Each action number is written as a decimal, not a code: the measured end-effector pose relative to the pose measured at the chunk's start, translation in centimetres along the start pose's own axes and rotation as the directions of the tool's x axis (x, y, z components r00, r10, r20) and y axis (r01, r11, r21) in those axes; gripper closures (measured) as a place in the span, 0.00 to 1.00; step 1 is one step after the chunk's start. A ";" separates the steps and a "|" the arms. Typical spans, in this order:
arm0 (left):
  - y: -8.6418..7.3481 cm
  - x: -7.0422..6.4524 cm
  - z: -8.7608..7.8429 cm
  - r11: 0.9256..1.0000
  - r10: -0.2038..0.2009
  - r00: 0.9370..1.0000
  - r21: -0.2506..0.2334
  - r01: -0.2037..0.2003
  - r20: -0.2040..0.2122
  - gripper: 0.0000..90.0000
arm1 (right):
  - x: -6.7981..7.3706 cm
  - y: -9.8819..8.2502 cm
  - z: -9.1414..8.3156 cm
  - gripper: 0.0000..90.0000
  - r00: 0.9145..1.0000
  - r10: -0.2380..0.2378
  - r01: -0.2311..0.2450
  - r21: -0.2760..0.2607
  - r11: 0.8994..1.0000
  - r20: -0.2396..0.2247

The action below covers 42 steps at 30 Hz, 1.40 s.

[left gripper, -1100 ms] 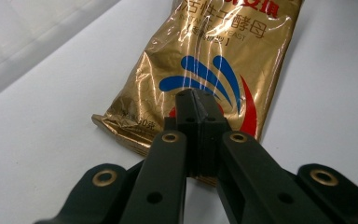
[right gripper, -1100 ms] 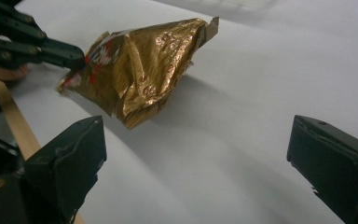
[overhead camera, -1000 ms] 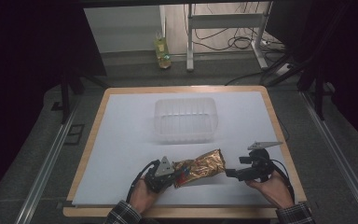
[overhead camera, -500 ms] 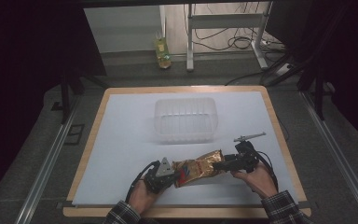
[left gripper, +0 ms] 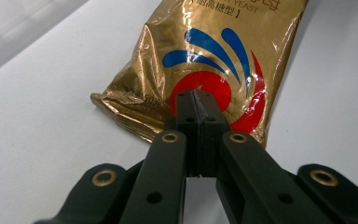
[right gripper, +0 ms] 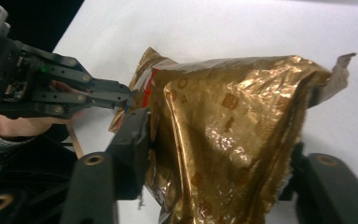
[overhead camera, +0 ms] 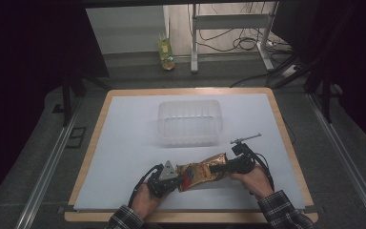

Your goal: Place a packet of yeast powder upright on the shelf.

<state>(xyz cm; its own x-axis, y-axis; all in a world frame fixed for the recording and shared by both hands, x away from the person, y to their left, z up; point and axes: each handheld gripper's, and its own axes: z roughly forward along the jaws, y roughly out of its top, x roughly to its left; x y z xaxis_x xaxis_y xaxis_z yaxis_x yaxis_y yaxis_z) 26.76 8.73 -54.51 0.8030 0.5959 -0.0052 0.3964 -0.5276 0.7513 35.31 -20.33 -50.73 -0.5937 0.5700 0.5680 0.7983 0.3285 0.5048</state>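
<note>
A gold foil bag [overhead camera: 202,171] with a red and blue logo lies near the front edge of the white mat [overhead camera: 133,143]. My left gripper [overhead camera: 177,179] is shut on its left end; in the left gripper view the jaws meet over the bag's [left gripper: 214,60] bottom edge at the tips [left gripper: 196,100]. My right gripper [overhead camera: 225,167] has the torn top end between its jaws, which have just been closing. In the right gripper view the crumpled bag [right gripper: 223,116] fills the gap of that gripper [right gripper: 219,140] and touches both jaws. The left gripper [right gripper: 128,99] shows beyond it.
A clear plastic tub [overhead camera: 188,121] stands on the mat behind the bag. The wooden table edge [overhead camera: 190,217] runs just in front of the hands. A yellow bottle [overhead camera: 167,55] stands on the floor past the table.
The right gripper has moved left onto the bag's top end and its jaws have narrowed around it. The left gripper and its end of the bag have stayed put.
</note>
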 end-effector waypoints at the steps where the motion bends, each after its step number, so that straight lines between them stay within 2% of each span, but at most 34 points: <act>1: 0.0 0.0 0.0 1.000 0.000 1.000 0.000 0.000 0.000 0.99 | 0.0 0.0 0.0 0.53 1.000 0.000 0.000 0.000 1.000 0.000; 2: 0.0 0.0 0.0 1.000 -0.002 1.000 -0.001 0.002 0.001 0.99 | -0.2 0.0 -0.3 0.64 0.999 0.027 -0.027 -0.001 1.000 -0.030; 4: 0.0 0.0 0.0 1.000 -0.002 1.000 -0.002 0.002 0.000 0.99 | -0.3 0.0 -0.6 0.72 0.997 0.048 -0.049 -0.010 0.999 -0.065; 6: 0.0 0.0 0.0 1.000 -0.007 1.000 -0.005 0.007 0.002 0.99 | -0.2 0.1 -0.9 0.77 0.994 0.064 -0.066 -0.014 0.998 -0.083; 8: 0.0 0.0 -0.2 1.000 -0.004 1.000 -0.008 0.004 -0.006 0.97 | 0.2 0.1 -1.0 0.79 0.996 0.056 -0.057 -0.015 0.998 -0.072; 16: 0.1 0.0 -1.0 0.999 -0.013 1.000 -0.043 0.012 -0.018 0.81 | 1.7 0.6 -1.7 0.81 0.999 -0.015 0.014 -0.024 1.000 -0.043; 25: -0.2 0.0 -2.5 0.997 -0.016 0.999 -0.076 0.013 -0.042 0.64 | 3.1 1.2 -2.8 0.81 0.996 -0.088 0.088 -0.050 0.995 0.003; 32: -0.5 -0.1 -3.2 0.996 -0.010 0.997 -0.084 0.003 -0.072 0.52 | 3.6 1.8 -3.6 0.81 0.994 -0.105 0.106 -0.071 0.992 0.020; 42: -0.9 -0.3 -4.3 0.994 -0.026 0.996 -0.108 0.017 -0.082 0.36 | 4.2 2.6 -4.9 0.81 0.990 -0.129 0.133 -0.097 0.986 0.047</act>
<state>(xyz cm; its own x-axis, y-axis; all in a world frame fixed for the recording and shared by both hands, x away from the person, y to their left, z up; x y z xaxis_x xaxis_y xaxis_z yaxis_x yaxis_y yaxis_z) 24.20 11.64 -52.34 0.7533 0.6570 0.0297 0.3591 -0.4488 0.8183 34.35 -20.78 -43.80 -0.6864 0.5579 0.4665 0.6985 0.3270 0.6366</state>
